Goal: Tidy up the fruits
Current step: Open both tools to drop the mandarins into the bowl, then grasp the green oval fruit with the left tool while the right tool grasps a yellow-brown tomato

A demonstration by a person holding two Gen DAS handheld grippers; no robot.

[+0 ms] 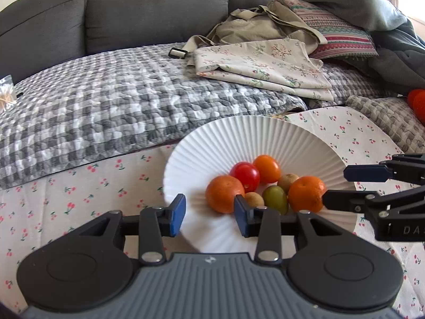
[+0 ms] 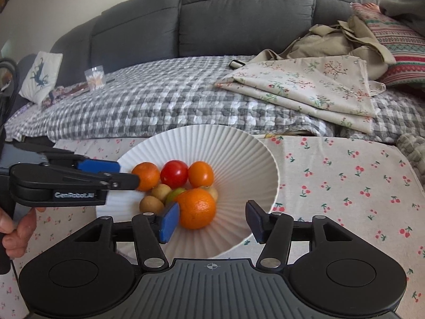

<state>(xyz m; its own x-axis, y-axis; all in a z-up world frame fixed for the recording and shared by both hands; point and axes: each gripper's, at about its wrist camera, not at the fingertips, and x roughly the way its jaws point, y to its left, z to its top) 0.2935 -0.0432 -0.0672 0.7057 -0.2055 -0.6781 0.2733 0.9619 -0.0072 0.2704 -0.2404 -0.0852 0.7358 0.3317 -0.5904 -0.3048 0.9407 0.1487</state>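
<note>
A white ribbed plate [image 1: 239,133] [image 2: 239,154] on the cherry-print cloth holds a pile of fruit: two oranges [image 1: 224,196] [image 1: 305,194], a red tomato [image 1: 245,175], a smaller orange fruit [image 1: 267,167], a green fruit [image 1: 276,199] and small brown fruits [image 1: 288,180]. My left gripper [image 1: 209,212] stands open over the plate's near rim, just short of the left orange. My right gripper [image 2: 211,219] is open around the big orange [image 2: 198,207]; its left pad sits beside the fruit and its right pad is well apart. Each gripper also shows from the side, the right gripper [image 1: 336,186] and the left gripper [image 2: 128,174].
Behind the plate lies a grey checked quilt [image 1: 106,101] on a dark grey sofa [image 1: 159,8], with folded floral cloth [image 1: 260,66], a beige bag [image 1: 260,26] and patterned cushions. A red object [image 1: 418,101] sits at the far right. A hand [image 2: 16,228] holds the left gripper's handle.
</note>
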